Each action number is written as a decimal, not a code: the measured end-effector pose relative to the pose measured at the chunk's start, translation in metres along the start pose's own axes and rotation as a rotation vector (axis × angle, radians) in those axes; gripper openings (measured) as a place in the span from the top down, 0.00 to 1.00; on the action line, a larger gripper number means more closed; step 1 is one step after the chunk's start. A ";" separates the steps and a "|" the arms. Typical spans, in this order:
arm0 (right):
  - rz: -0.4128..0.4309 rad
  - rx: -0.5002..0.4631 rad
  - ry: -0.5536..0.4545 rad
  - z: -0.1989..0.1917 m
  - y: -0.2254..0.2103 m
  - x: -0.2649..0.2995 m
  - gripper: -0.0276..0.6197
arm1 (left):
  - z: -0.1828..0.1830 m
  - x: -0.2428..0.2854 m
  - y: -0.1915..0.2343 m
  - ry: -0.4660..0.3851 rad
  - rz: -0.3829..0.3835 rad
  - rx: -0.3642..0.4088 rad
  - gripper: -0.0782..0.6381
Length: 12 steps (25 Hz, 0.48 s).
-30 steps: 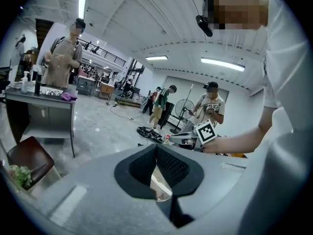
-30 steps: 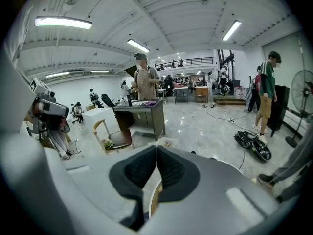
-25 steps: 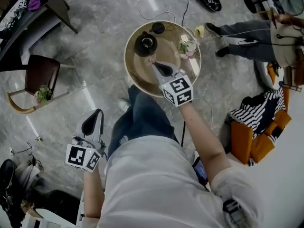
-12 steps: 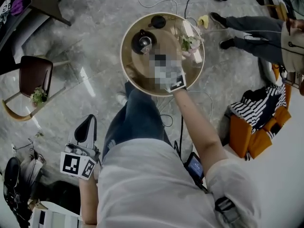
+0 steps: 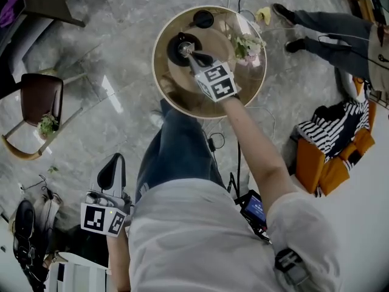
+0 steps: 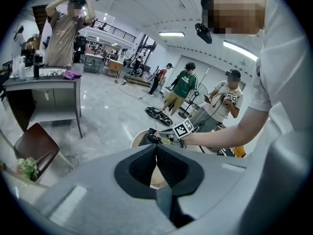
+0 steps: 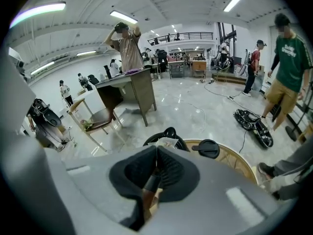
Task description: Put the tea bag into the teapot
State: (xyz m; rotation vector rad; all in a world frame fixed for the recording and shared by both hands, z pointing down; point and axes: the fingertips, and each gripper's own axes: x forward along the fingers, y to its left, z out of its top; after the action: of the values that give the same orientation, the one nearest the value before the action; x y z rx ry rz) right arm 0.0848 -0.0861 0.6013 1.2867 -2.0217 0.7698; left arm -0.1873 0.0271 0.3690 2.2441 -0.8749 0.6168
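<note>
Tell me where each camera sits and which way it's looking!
Head view: on the person's head, facing steeply down at the round table, teapot, left tongs and right tongs; their arms and legs show.
Left gripper view: on the left tongs beside the person's hip, facing the distant table; their right arm shows.
Right gripper view: on the right tongs, over the teapot, pinching the tea bag; only the tongs show.
Shared: all three see the table.
</note>
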 end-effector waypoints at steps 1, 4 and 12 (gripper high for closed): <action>0.001 -0.009 0.007 -0.001 -0.001 0.004 0.95 | -0.001 0.001 0.001 0.002 0.005 -0.007 0.88; 0.003 -0.051 0.038 -0.001 -0.002 0.015 0.95 | -0.001 0.003 0.004 0.006 0.016 -0.026 0.88; 0.010 -0.149 0.137 -0.013 -0.006 0.035 0.95 | -0.010 0.010 0.001 0.020 0.025 -0.050 0.88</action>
State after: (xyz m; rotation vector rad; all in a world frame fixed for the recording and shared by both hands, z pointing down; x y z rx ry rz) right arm 0.0812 -0.0985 0.6363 1.1107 -1.9380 0.6789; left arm -0.1831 0.0289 0.3824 2.1813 -0.9000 0.6213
